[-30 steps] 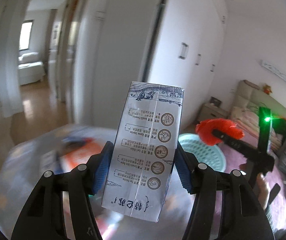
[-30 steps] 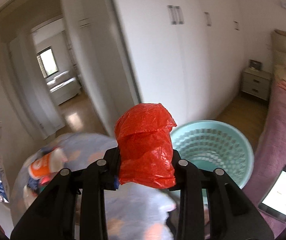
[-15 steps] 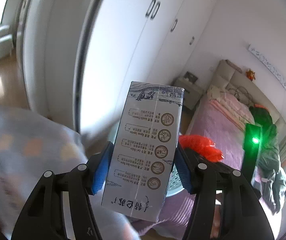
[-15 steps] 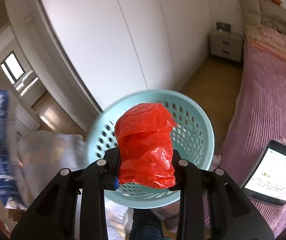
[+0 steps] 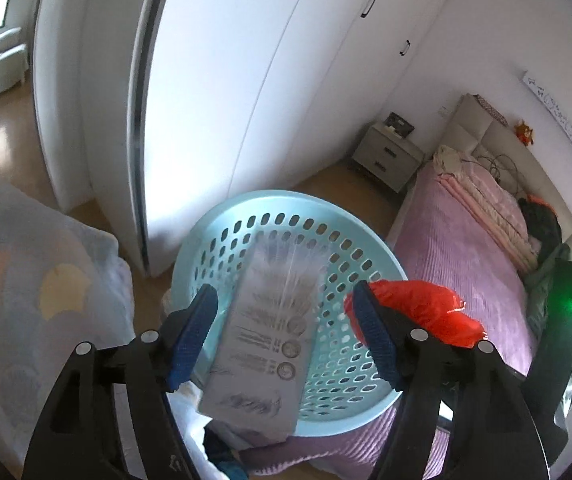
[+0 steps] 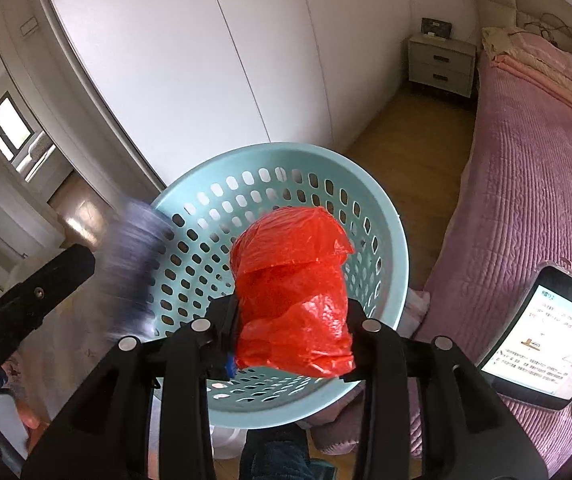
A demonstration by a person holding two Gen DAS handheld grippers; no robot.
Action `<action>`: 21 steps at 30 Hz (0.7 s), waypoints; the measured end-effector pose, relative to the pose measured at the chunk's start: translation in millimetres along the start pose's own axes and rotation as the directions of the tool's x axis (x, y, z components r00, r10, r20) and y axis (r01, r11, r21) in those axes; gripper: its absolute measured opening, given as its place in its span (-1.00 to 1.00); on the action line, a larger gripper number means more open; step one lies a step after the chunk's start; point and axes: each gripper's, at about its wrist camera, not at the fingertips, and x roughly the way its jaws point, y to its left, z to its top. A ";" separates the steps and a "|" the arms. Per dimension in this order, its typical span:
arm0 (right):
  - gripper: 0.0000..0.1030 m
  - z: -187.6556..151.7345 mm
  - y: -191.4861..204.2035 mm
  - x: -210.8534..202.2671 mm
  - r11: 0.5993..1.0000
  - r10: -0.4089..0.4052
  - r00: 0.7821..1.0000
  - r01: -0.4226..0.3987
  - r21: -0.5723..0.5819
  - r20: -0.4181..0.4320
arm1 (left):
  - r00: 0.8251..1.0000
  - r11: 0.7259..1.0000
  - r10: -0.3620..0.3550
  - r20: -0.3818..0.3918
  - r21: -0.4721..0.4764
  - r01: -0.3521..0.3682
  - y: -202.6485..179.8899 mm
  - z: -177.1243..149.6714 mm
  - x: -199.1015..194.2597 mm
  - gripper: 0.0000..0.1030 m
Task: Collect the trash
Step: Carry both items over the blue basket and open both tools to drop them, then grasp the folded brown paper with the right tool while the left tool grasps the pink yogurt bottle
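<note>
Dropping: I have both grippers over the basket [image 5: 366, 248], pointed down into it; both loads are at the release step, as I judge it
Left gripper [image 5: 286, 332]: jaws have just been opening and now stand wide; the blue pads [image 5: 191, 332] show clear air on either side of the carton [image 5: 269, 332], so nothing is pressed
Carton: motion-blurred between my left jaws, long axis running away from me and downward toward the basket floor; I read it as sliding free, not held
Right gripper [image 6: 292, 316]: jaws have just been opening a little, yet they are narrow; the red bag [image 6: 292, 292] fills the gap and bulges over both fingers; I cannot see air between pad and plastic, so I count it as gripped
Red bag: crumpled, upright in the jaws, directly above the basket mouth, a shade toward its near rim
Key relation: the basket lies straight ahead of and below both tools; the left hand sits nearer the left rim, where the carton shows as a blur in the right view, the right hand nearer the centre
Next need: more opening on the right; thin plastic may cling to a pad, so a small shake could be called for
Risk: the carton may clip the near rim as it tips
Beyond: bed [image 6: 526, 160] to the right with a tablet [image 6: 542, 340] on it; wardrobe [image 5: 225, 80] and nightstand [image 6: 442, 60] behind
</note>
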 end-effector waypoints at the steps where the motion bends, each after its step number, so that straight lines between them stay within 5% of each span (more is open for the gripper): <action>1: -0.22 0.0 -1.1 -0.5 1.000 0.008 1.000 -0.008 0.000 -0.002 | 1.000 1.000 -0.001 0.000 0.002 0.001 0.2 0.6 -1.6 0.32; 6: 0.07 2.2 2.5 -9.2 1.000 0.013 0.999 -0.013 -0.010 0.032 | 0.999 1.000 -0.004 0.033 0.009 0.004 2.1 -0.7 -22.5 0.39; 21: 0.10 -5.3 27.8 -76.4 0.994 0.104 0.987 -0.099 -0.049 0.120 | 0.977 0.997 -0.002 0.212 0.073 -0.014 -13.4 -19.4 -144.3 0.39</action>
